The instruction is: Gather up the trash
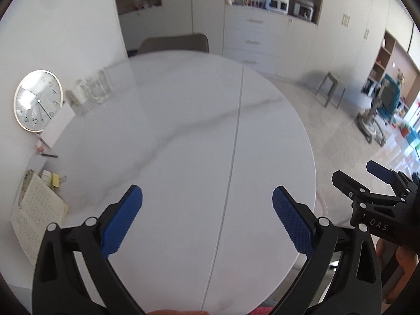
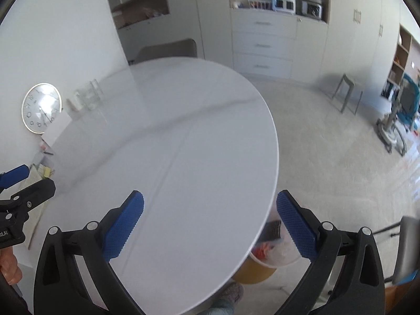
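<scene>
White marble-look stone, veined in grey, that's the round bench [image 1: 183,136], and everything gets placed off it. At its far-left edge a round clock [image 1: 38,101] leans on the wall, with clear glasses [image 1: 98,86] just right of it on the bench top. Nearer along that left rim lie an open notebook [image 1: 36,212] and yellow binder clips [image 1: 55,179].

Over the near side of the bench hovers the left gripper [image 1: 207,220], jaws spread wide, blue pads apart, nothing between them. A seam line runs across the bench under it.

Off the right rim hovers the right gripper [image 2: 210,223], jaws likewise wide apart and empty, one finger over the bench, the other past its edge. A hand [image 1: 399,260] shows behind it in the left wrist view.

Below the bench's right edge, on the floor, sits a yellow bin [image 2: 265,260] with a clear liner, and the trash [image 2: 262,249] is inside it, partly hidden by the bench rim. Far right of the bench, a grey stool [image 2: 346,92] stands on the floor.
</scene>
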The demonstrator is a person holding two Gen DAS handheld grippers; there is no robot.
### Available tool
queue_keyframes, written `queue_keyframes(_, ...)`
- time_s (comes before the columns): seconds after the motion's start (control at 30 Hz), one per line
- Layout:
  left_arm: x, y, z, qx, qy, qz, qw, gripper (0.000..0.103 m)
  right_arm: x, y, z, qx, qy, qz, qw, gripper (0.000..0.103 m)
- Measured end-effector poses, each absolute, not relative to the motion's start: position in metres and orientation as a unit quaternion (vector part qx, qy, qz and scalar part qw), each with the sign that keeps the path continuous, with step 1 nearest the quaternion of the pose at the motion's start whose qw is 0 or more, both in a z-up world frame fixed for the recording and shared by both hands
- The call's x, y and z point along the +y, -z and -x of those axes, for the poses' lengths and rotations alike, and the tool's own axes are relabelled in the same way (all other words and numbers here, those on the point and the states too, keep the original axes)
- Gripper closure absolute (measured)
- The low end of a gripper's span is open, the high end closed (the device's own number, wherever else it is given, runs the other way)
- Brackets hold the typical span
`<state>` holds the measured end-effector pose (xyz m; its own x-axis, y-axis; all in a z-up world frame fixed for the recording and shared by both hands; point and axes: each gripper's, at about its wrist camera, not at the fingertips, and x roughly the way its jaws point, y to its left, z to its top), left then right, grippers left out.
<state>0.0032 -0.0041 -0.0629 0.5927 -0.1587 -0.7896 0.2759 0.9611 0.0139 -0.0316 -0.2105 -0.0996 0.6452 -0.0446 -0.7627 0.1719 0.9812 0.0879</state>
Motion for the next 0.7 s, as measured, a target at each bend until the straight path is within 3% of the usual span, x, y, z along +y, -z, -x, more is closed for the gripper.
queue_keyframes(0.37, 0.07, -0.004, -0.007, 0.363, 0.046, -0.02, 0.93, 0.008, -0.158, -0.003, 0.011, 0.339, 0.004, -0.04, 0.94, 0.002)
queue_keyframes(0.7, 0.085, 0.0, -0.002, 0.363, 0.034, 0.001, 0.931, 0.008, -0.139, -0.003, 0.001, 0.337, -0.015, -0.018, 0.941, 0.002)
